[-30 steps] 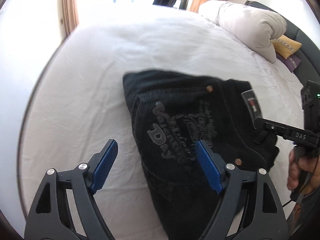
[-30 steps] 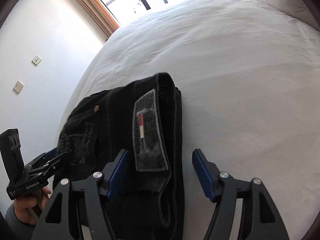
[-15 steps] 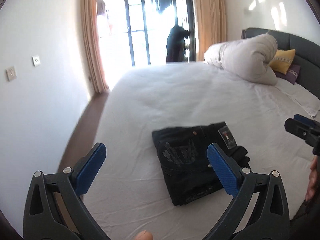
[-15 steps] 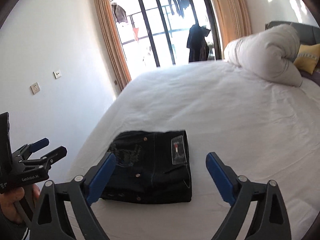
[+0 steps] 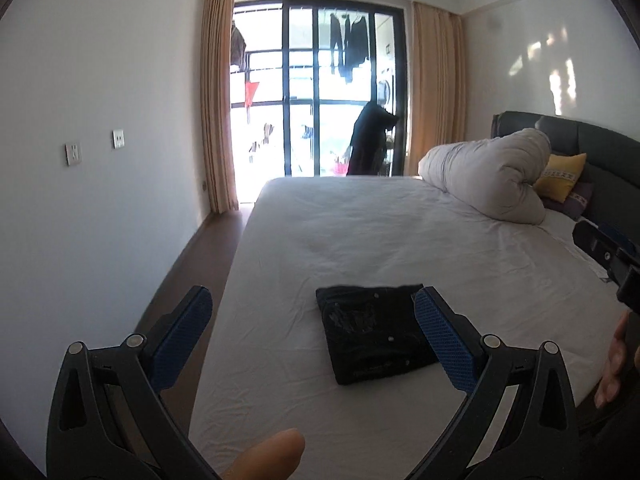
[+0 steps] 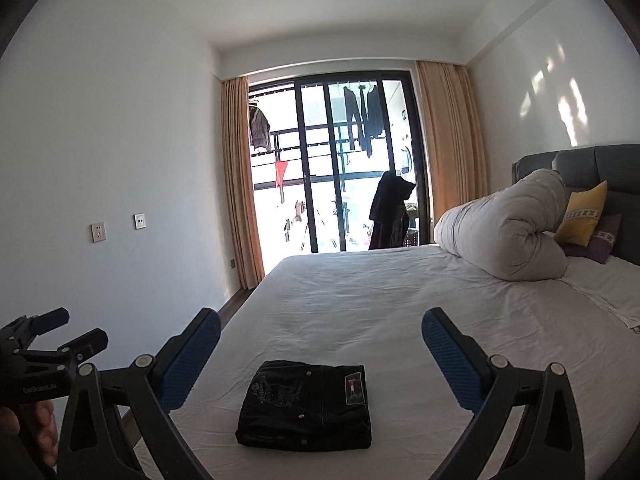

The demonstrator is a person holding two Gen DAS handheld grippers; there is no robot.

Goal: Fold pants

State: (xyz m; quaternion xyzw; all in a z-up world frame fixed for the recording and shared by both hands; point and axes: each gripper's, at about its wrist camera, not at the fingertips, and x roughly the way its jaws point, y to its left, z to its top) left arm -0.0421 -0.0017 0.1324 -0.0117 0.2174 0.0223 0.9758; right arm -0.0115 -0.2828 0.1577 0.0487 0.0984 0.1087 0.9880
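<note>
While folded pants [image 6: 306, 407] lie flat on bed [image 6: 400, 300], lower centre, left tool [image 5: 310, 322] and right tool [image 6: 320, 344] gape wide, empty, well above.

a white-sheeted bed [image 6: 360, 292] fills the room, with a rolled grey duvet [image 6: 504, 232] and a yellow cushion [image 6: 582, 216] against a dark padded headboard [image 6: 600, 164]. peach curtains [image 6: 448, 136] flank a black-framed sliding glass door [image 6: 340, 160], bright with daylight, clothes hanging beyond it. white walls [image 6: 120, 140] carry two switch plates [image 6: 98, 232]; the floor [image 5: 200, 256] is dark wood.
</note>
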